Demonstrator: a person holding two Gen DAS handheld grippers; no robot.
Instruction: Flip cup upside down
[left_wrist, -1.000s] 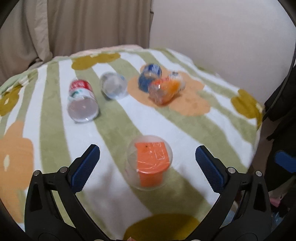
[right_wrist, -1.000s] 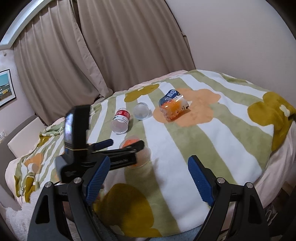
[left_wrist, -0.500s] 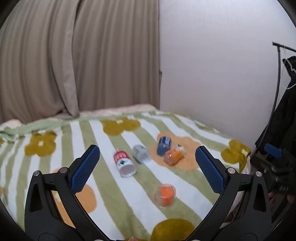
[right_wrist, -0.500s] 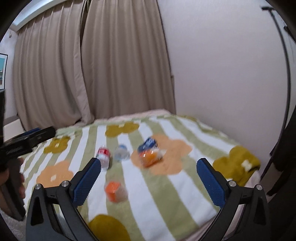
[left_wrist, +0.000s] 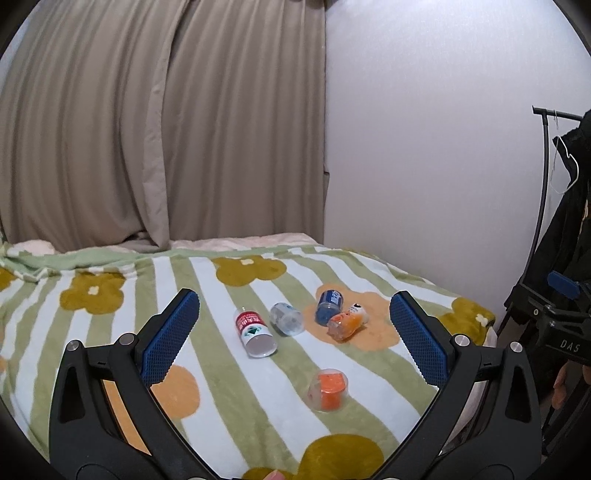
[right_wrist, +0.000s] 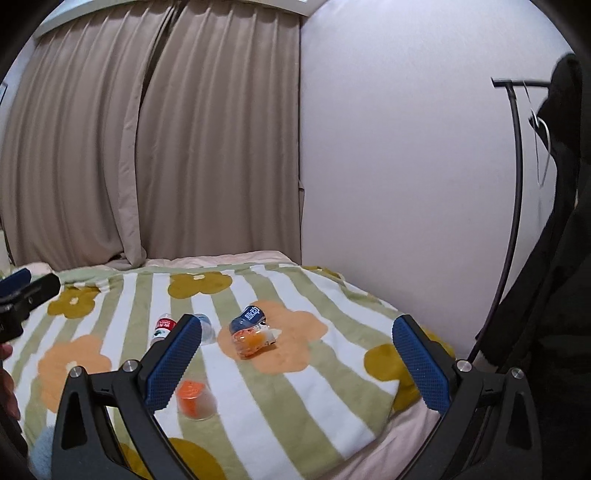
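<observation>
A clear plastic cup with an orange insert (left_wrist: 328, 390) stands upside down, rim on the striped flowered blanket (left_wrist: 207, 376). It also shows in the right wrist view (right_wrist: 195, 400). My left gripper (left_wrist: 295, 336) is open and empty, held well back from and above the cup. My right gripper (right_wrist: 297, 360) is open and empty, also pulled back, with the cup beside its left finger (right_wrist: 170, 363).
Farther back lie a red-labelled bottle (left_wrist: 253, 332), a clear cup (left_wrist: 286, 319), a blue cup (left_wrist: 328, 306) and an orange cup (left_wrist: 345, 324). Curtains (left_wrist: 162, 129) and a white wall stand behind. A coat rack with dark clothes (left_wrist: 569, 206) is at the right.
Both grippers have pulled far back and up from the bed. The orange cup, close between the left fingers a second ago, now sits small and distant on the blanket.
</observation>
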